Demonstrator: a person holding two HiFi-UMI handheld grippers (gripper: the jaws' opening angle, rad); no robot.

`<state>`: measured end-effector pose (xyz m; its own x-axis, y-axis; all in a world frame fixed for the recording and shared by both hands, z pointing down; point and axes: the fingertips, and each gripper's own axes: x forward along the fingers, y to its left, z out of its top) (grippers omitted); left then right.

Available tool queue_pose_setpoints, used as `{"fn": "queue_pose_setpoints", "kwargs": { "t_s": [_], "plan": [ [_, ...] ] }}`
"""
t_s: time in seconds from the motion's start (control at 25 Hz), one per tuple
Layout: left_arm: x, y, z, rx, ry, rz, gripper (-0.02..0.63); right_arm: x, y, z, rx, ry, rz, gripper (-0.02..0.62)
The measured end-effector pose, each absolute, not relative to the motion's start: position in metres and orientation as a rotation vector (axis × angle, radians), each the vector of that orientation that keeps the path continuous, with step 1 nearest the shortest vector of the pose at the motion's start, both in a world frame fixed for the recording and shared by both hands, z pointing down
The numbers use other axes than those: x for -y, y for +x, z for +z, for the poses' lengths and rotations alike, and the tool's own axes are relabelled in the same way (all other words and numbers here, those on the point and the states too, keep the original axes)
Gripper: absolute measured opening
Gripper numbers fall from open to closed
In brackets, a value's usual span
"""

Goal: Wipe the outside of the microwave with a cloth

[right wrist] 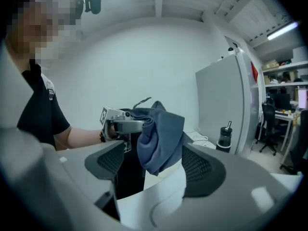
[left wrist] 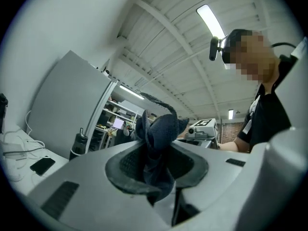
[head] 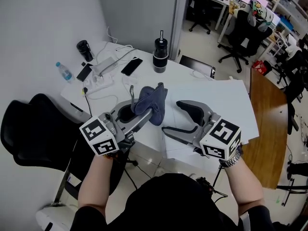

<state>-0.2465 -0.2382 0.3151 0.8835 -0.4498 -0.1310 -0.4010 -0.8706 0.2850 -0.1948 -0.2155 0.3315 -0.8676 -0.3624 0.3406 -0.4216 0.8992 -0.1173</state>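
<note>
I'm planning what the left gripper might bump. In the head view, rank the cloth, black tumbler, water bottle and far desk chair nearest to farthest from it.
1. cloth, held in the left gripper.
2. black tumbler, ahead on the table.
3. water bottle, at its left corner.
4. far desk chair, upper right, across the room.

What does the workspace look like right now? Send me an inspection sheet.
Surface: white table, no spills seen.
Job's things: blue cloth held up off the table; microwave not seen.
Clutter: black bottle, water bottle, two phones and black cup, all at the far end.
Grippers: left claw shut on the cloth; right claw open, close to the cloth, pads not pressing it.
Cables: white cables and power strip at the far left corner.
Surroundings: black chair at left, wooden desk at right, office chairs beyond.
</note>
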Motion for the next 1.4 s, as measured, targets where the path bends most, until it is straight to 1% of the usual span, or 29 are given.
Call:
{"fn": "queue_pose_setpoints", "kwargs": {
  "t_s": [0.08,0.32,0.48,0.56,0.72,0.8,0.92,1.08,1.16,1.24,1.4],
  "plan": [
    [0.230,-0.242,0.309,0.586,2.805,-0.296,0.107,0.213,-0.202,0.333,2.747,0.549,0.246,0.380],
    [0.215,-0.229,0.308,0.470,2.785,-0.322,0.110,0.202,-0.218,0.335,2.753,0.438,0.179,0.372],
    [0.206,-0.220,0.308,0.354,2.740,-0.333,0.114,0.197,-0.222,0.334,2.754,0.380,0.136,0.305],
    [0.201,-0.217,0.308,0.276,2.711,-0.340,0.114,0.195,-0.224,0.335,2.744,0.348,0.117,0.284],
    [0.199,-0.217,0.309,0.233,2.687,-0.348,0.117,0.196,-0.223,0.337,2.730,0.354,0.086,0.189],
    [0.202,-0.220,0.313,0.273,2.696,-0.328,0.132,0.201,-0.220,0.340,2.726,0.389,0.108,0.141],
    [0.206,-0.224,0.319,0.375,2.734,-0.263,0.154,0.210,-0.214,0.342,2.712,0.453,0.161,0.123],
    [0.213,-0.233,0.330,0.544,2.784,-0.152,0.156,0.218,-0.208,0.346,2.674,0.526,0.219,0.120],
    [0.216,-0.240,0.336,0.641,2.806,-0.094,0.142,0.222,-0.205,0.351,2.634,0.558,0.235,0.115],
    [0.219,-0.246,0.338,0.745,2.830,-0.056,0.113,0.226,-0.203,0.359,2.578,0.588,0.257,0.110],
    [0.221,-0.254,0.331,0.911,2.893,-0.036,0.032,0.233,-0.198,0.378,2.460,0.636,0.291,0.106]
  ]
}}
